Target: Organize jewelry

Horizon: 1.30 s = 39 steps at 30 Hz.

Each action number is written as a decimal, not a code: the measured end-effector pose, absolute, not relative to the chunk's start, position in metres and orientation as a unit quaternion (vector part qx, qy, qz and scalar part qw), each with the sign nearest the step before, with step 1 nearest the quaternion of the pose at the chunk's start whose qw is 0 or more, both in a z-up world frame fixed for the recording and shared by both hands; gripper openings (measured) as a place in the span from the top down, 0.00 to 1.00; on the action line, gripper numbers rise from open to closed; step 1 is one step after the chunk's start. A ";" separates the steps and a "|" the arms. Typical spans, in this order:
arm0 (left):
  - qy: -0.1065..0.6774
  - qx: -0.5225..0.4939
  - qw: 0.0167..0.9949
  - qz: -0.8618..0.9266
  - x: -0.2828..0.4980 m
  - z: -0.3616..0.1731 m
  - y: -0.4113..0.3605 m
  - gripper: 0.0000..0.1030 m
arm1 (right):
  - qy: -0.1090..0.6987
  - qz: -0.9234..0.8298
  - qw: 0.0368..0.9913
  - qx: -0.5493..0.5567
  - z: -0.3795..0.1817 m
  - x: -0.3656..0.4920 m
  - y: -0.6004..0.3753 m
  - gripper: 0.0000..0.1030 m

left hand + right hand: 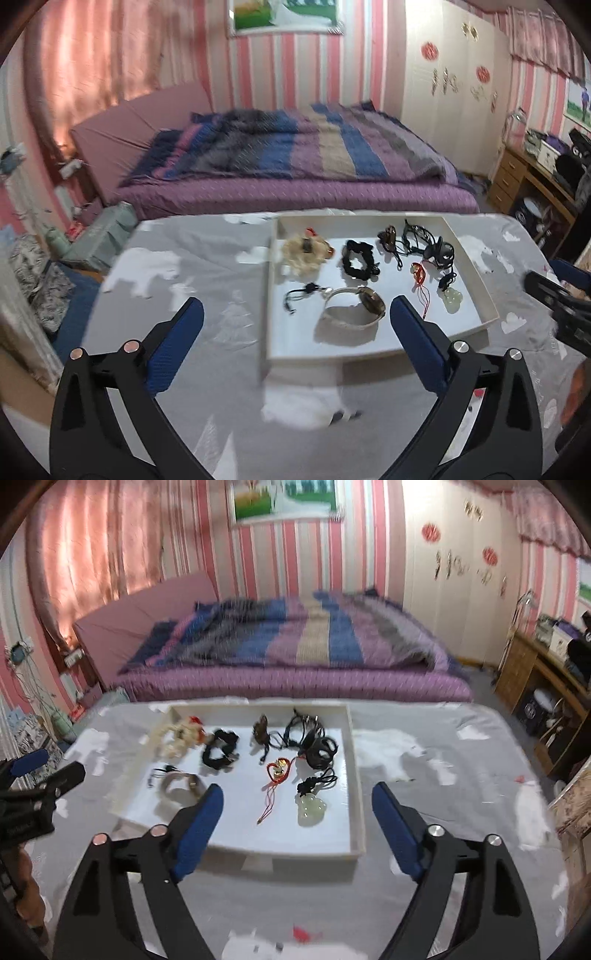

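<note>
We hold our left gripper (295, 317) and right gripper (297, 803) spread wide and empty above the white tray (356, 775) of jewelry (312, 806).

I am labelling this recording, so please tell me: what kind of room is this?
Most likely a home bedroom. A bed with a striped quilt fills the background, pink curtains hang on the left, and a white wardrobe stands on the right.

A: that white tray (357, 775) looks like glossy plastic, floor's throwing reflections.

B: yep. Pendant (312, 806) looks like smooth pale jade, scrunchie (359, 257) is matt black cloth, tablecloth (207, 266) is soft printed fabric.
</note>
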<state>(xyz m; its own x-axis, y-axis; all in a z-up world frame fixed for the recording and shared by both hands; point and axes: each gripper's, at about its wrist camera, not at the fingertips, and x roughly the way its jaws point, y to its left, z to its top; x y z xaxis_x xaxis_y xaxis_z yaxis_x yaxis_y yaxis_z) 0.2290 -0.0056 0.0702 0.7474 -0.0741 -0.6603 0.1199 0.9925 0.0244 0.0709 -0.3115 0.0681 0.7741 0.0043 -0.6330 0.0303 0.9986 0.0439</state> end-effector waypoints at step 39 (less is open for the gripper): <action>0.268 0.030 0.963 0.004 0.025 0.059 0.021 0.03 | 0.263 -0.055 0.963 0.028 0.058 -0.126 -0.289 0.02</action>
<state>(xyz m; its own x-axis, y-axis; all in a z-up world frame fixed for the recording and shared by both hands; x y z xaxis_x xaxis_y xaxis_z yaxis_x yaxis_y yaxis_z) 0.0249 0.0215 0.0587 0.8561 0.0237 -0.5163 0.0086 0.9982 0.0601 -0.1257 -0.2892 0.0579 0.8559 -0.0920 -0.5089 0.1212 0.9923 0.0244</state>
